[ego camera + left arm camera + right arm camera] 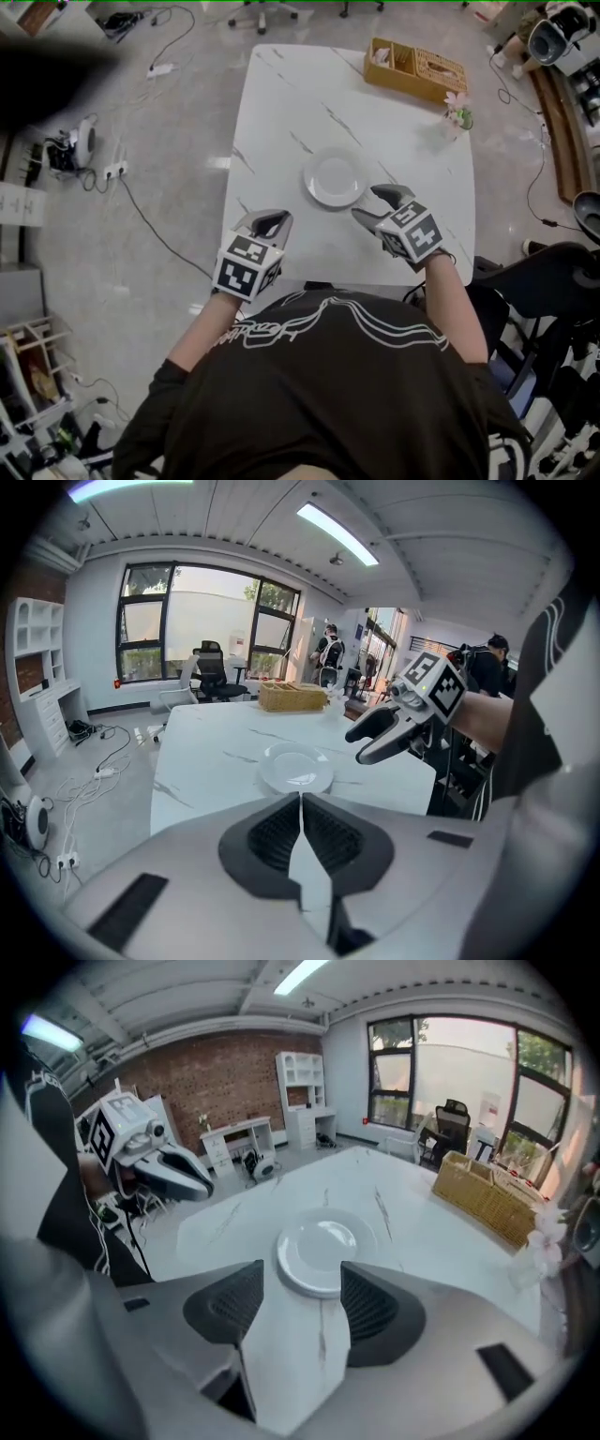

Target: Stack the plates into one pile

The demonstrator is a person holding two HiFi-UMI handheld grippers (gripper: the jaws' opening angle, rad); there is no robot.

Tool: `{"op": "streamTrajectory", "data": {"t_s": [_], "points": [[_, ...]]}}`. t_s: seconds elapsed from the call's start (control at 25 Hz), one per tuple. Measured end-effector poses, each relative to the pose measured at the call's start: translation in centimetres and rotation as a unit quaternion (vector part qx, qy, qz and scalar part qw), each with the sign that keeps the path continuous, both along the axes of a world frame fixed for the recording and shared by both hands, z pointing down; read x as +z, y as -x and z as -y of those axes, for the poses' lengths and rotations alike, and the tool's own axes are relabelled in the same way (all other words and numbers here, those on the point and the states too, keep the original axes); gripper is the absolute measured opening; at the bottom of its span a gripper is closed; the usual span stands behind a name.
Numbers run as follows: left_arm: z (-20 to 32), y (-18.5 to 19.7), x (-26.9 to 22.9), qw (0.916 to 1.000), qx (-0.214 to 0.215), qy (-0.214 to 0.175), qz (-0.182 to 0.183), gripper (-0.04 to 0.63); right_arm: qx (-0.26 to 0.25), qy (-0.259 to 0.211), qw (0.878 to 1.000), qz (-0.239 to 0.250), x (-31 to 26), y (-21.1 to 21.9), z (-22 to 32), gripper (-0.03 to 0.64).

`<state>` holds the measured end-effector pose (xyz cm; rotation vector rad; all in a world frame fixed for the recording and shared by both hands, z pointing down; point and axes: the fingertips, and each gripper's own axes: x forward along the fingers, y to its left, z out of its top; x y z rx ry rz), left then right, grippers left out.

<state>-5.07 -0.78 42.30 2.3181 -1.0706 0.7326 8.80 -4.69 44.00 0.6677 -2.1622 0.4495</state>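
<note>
A round white plate [334,181] lies near the middle of the white marble table [281,94]; whether it is one plate or a pile I cannot tell. My left gripper [270,223] hovers near the table's front edge, left of the plate, shut and empty. In its own view the left gripper's [301,803] pads meet, with the plate [296,769] just beyond. My right gripper [375,206] is close to the plate's right front, open, nothing between its jaws. In the right gripper view the plate [319,1252] lies just past the right gripper's [302,1288] spread jaws.
A wicker basket [415,67] stands at the table's far right corner, with a small flower vase [458,111] near the right edge. Cables and a power strip [114,171] lie on the floor at left. A dark office chair [553,277] stands at right.
</note>
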Motion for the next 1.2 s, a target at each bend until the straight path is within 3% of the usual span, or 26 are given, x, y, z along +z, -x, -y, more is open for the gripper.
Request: {"op": "streamTrajectory", "data": {"t_s": [0.16,0.32,0.56,0.68,0.92,1.2], "points": [[-1.7,0.1,-4.0,0.9991,0.018,-0.026,-0.03,0.031,0.036,-0.061,0.992,0.102,-6.6,1.6,-2.2,0.179],[-3.4,0.6,-8.1,0.995,0.021,-0.066,-0.072,0.031,0.037,-0.128,0.979,0.152,-11.4,3.4,-5.3,0.068],[-6.7,0.3,-12.2,0.9836,0.041,-0.095,-0.147,0.031,0.037,-0.121,0.941,0.314,-16.4,5.5,-11.4,0.029],[-8.2,0.1,-14.0,0.9763,0.047,-0.103,-0.185,0.031,0.048,-0.139,0.933,0.328,-17.3,5.2,-13.2,0.028],[-11.0,0.0,-15.9,0.9672,0.069,-0.13,-0.207,0.03,0.07,-0.159,0.922,0.347,-18.4,4.6,-15.8,0.026],[-13.7,-0.7,-15.7,0.9649,0.101,-0.13,-0.204,0.026,0.087,-0.161,0.92,0.345,-17.5,4.4,-18.5,0.026]]}}
